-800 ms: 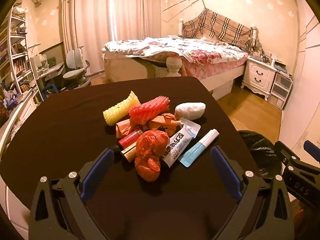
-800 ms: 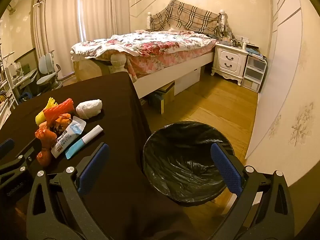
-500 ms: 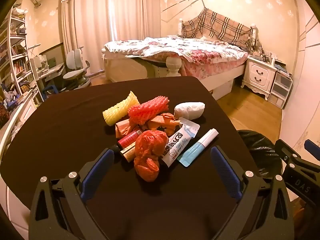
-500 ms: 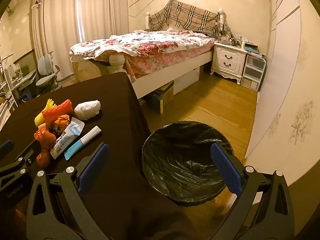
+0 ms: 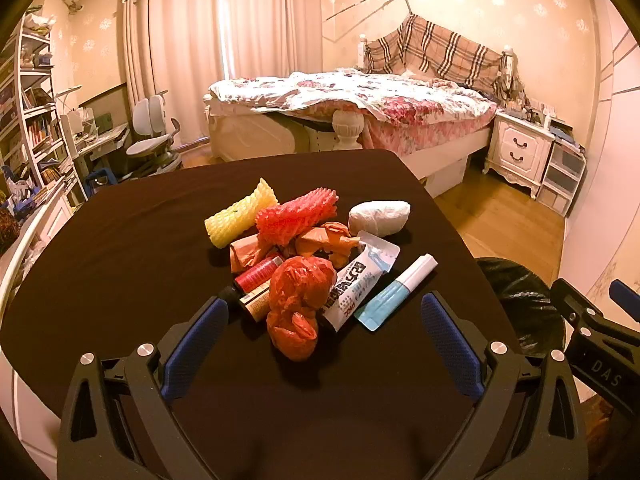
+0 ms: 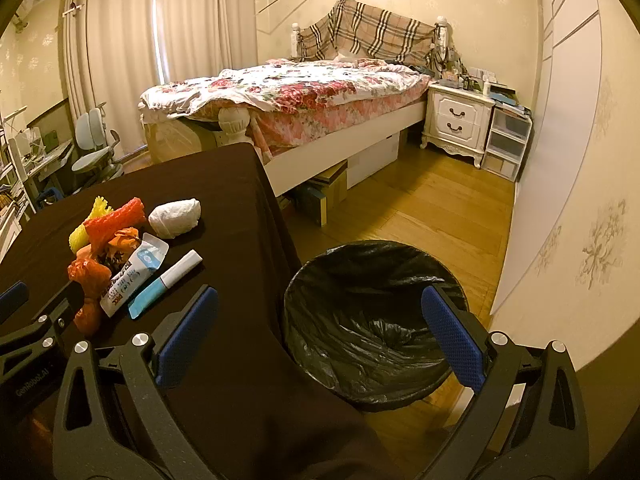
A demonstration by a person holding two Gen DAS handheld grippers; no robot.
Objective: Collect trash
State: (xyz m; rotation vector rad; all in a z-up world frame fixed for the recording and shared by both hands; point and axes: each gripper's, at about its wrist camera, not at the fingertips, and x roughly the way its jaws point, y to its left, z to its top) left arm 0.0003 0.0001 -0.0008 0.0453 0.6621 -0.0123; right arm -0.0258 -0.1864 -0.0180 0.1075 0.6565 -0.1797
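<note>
Bare tablecloth (image 5: 120, 264) rings trash pile (image 5: 304, 256); bin (image 6: 372, 320) mouth unobstructed beside table edge.

No visible change since earlier.

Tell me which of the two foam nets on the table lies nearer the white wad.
The red foam net. It lies beside the white wad, while the yellow foam net sits on its far side, farther left.

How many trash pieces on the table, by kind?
Foam nets: 2 (yellow, red)
Crumpled wrappers or bags: 3
Tubes: 2
Small bottles: 2
White wad: 1
Total: 10, though the pile may hide more.
</note>
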